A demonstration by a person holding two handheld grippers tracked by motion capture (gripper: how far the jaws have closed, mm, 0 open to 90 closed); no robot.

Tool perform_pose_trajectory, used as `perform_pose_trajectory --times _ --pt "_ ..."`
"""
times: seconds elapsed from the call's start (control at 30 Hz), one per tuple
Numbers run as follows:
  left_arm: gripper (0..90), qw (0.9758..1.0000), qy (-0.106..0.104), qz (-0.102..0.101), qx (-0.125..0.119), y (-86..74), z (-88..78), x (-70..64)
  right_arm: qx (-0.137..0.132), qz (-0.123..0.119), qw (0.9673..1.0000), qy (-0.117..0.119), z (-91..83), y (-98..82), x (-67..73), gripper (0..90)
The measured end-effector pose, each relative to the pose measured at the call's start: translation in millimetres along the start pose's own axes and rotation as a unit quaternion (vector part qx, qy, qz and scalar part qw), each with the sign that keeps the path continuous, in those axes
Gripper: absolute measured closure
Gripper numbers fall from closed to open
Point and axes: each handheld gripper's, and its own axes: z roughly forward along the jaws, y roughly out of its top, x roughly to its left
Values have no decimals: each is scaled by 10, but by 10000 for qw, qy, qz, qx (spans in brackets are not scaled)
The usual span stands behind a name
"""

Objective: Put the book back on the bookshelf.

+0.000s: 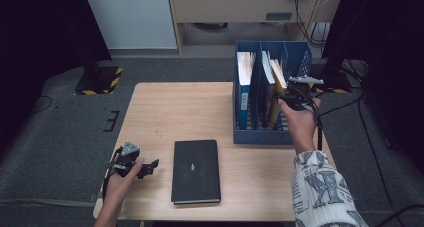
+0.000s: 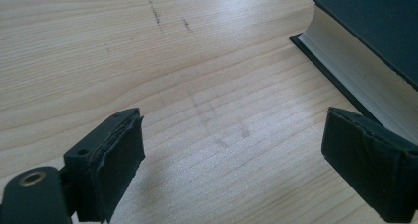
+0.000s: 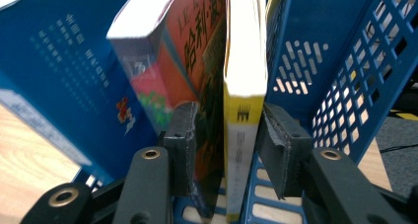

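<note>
A blue plastic file rack (image 1: 260,136) stands at the table's right side with several upright books in it. My right gripper (image 1: 295,94) reaches into it from the near right. Its jaws (image 3: 229,145) straddle a yellow-spined book (image 3: 244,86), with an orange book's (image 3: 197,46) cover against the left pad. They stand slightly apart from the yellow book, so the gripper is open. A black hardcover book (image 1: 196,171) lies flat at the table's front middle. My left gripper (image 1: 150,167) rests open just left of it, with bare wood between its pads (image 2: 231,155) and the book's page edge (image 2: 365,81) beside the right pad.
A tall blue book (image 3: 64,71) leans in the rack's left slot. The wooden table (image 1: 175,107) has free surface at its left and middle. Cables and dark stands sit on the floor behind and to the right.
</note>
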Motion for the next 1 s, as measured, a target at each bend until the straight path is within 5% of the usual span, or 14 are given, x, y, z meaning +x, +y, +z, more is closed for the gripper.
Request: perform_pose_trajectory --times 0.43,1.0 --pt "86 10000 32 39 30 -2 -1 -5 -44 51 9996 272 -168 -250 -22 531" --pt "86 10000 42 62 13 2 -4 -6 -98 36 9995 304 -155 -369 -38 564"
